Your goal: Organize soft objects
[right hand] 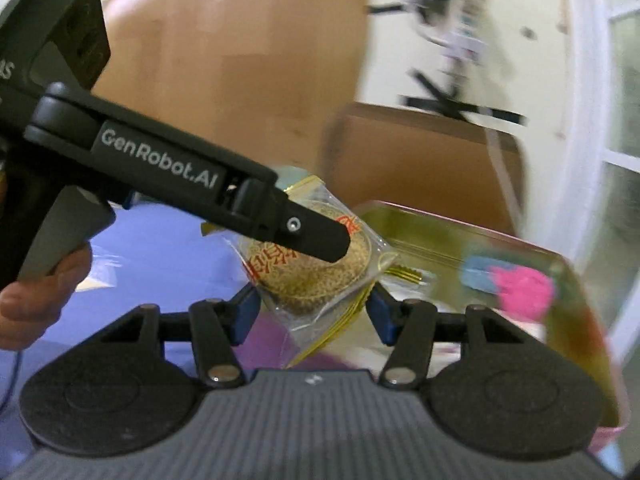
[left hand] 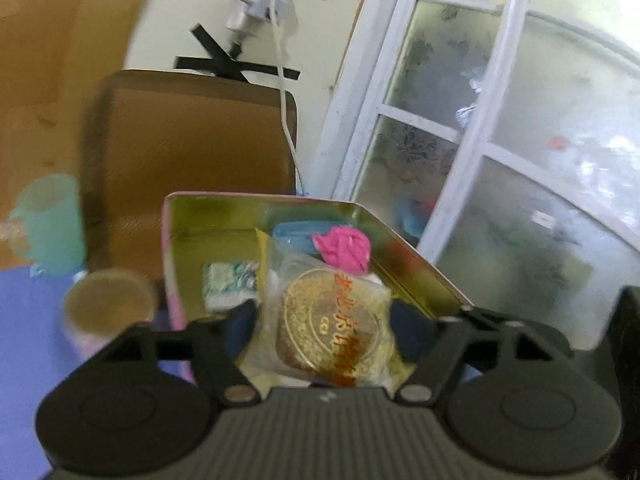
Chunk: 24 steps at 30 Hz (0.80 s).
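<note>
A clear-wrapped round cake packet with gold and red print [left hand: 332, 328] is gripped between my left gripper's [left hand: 324, 324] blue pads, held over the near edge of an open pink metal tin [left hand: 176, 216]. In the right wrist view the same packet [right hand: 316, 276] is held by the left gripper's black finger [right hand: 316, 236], and it lies between my right gripper's [right hand: 312, 312] blue pads; contact there is unclear. The tin [right hand: 560, 256] holds a crumpled pink soft object [left hand: 344, 252], a blue item [left hand: 300, 232] and a green-patterned packet [left hand: 228, 284].
A teal cup [left hand: 48, 224] and a paper cup [left hand: 108, 304] stand left of the tin on a purple-blue mat [left hand: 28, 340]. A brown chair back [left hand: 192, 136] is behind the tin. A white framed glass door [left hand: 500, 140] is at right. A hand [right hand: 36, 304] holds the left gripper.
</note>
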Available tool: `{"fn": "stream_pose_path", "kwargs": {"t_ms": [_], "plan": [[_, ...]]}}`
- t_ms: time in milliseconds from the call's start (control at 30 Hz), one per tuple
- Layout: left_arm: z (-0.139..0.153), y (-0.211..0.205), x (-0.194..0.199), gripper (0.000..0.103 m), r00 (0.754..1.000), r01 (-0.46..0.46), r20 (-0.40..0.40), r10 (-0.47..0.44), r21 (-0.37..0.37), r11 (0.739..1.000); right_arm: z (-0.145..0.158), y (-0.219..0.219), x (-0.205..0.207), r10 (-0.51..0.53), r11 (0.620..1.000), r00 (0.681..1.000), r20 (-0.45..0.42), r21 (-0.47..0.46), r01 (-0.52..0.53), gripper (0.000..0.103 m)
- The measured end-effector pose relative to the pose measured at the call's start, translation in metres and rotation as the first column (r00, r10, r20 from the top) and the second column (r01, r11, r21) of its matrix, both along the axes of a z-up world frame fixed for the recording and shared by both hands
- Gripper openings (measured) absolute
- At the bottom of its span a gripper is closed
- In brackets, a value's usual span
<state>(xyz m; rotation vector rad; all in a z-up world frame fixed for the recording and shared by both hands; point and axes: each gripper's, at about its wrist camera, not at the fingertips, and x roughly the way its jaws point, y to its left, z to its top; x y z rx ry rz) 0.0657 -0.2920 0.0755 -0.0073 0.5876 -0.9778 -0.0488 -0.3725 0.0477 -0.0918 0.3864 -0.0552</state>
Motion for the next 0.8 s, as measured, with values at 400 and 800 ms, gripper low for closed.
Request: {"fn": "stream_pose_path", "kwargs": {"t_ms": [400, 800], "plan": [[-0.020, -0.032, 0.006, 0.091, 0.993, -0.115, 0.013, 0.115, 0.127, 0.985, -0.025, -0.041, -0.014, -0.234, 0.965, 0.971, 0.050, 0.134, 0.225, 0.066], [-0.004, 0.027, -0.046, 0.103, 0.976, -0.216, 0.073, 0.207, 0.155, 0.964, -0.015, -0.028, -0.068, -0.312, 0.891, 0.947, 0.079, 0.371, 0.262, 0.067]]}}
